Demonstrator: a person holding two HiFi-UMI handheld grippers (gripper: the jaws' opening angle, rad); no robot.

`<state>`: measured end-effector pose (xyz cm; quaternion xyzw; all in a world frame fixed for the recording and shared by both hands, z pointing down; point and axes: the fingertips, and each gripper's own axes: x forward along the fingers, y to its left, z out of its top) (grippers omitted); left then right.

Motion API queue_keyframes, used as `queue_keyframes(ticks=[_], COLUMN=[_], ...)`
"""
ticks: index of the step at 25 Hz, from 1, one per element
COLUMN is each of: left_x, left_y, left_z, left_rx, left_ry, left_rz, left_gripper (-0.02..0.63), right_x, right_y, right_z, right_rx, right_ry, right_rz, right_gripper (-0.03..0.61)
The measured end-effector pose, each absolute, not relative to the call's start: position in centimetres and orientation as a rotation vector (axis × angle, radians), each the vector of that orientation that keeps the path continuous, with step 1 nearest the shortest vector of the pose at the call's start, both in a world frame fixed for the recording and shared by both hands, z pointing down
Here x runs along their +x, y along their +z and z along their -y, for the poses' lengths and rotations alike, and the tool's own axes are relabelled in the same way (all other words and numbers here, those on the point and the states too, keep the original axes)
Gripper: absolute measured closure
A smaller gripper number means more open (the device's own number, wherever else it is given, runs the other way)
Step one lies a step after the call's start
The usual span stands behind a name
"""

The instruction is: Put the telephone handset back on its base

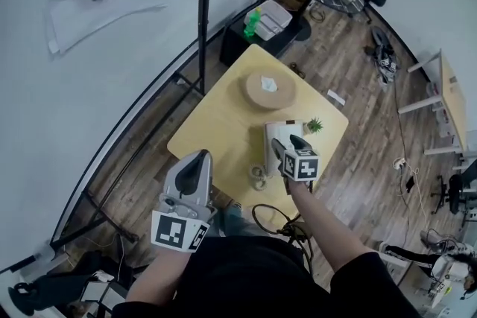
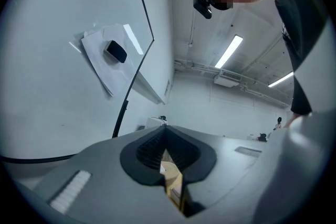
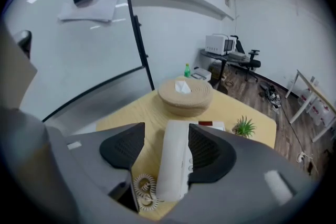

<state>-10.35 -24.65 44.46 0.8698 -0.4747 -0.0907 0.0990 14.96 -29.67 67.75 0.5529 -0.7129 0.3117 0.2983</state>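
Observation:
A white telephone (image 1: 277, 136) sits on the pale wooden table (image 1: 216, 130). In the right gripper view its handset (image 3: 173, 165) lies lengthwise on the base (image 3: 212, 125), with the coiled cord (image 3: 144, 189) at its near end. My right gripper (image 3: 165, 152) hangs just over it, open: the handset sits between the jaws, the left pad (image 3: 123, 147) clearly apart from it and the right pad close beside it. My left gripper (image 1: 195, 159) is held off the table's near left edge, pointing up at the ceiling, its jaws together with nothing in them.
A round woven basket (image 1: 270, 87) with a tissue stands at the table's far side. A small potted plant (image 1: 314, 126) is right of the phone. A black whiteboard stand post (image 1: 203, 11) rises behind the table. A low cabinet with a green bottle (image 1: 252, 24) stands beyond.

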Motion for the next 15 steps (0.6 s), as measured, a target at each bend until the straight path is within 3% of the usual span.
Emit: queue_keyframes(ticks=[2,6,9,15], left_x=[-9.6,-7.5,-6.0,-3.0], left_y=[43.5,41.3,40.0,37.7], left_z=[24.8,24.8,24.8,24.3], left_rx=[2.594,2.645,2.687,2.759], left_ry=[-0.279,-0.291,-0.299,-0.302], left_rz=[1.389,1.349,1.310,1.233], left_gripper=[0.614,0.614,0.614,0.614], right_x=[14.6,13.8,13.4,13.6], right_y=[63.8,55.7,50.2,42.8], right_z=[28.8,26.8,25.6,23.1], right_rx=[1.482,1.511,1.561,1.657], right_ry=[0.778,0.628,0.507,0.257], right_rz=[1.986,2.155,2.266,2.380], right_gripper=[0.309,0.469,0.531,0.568])
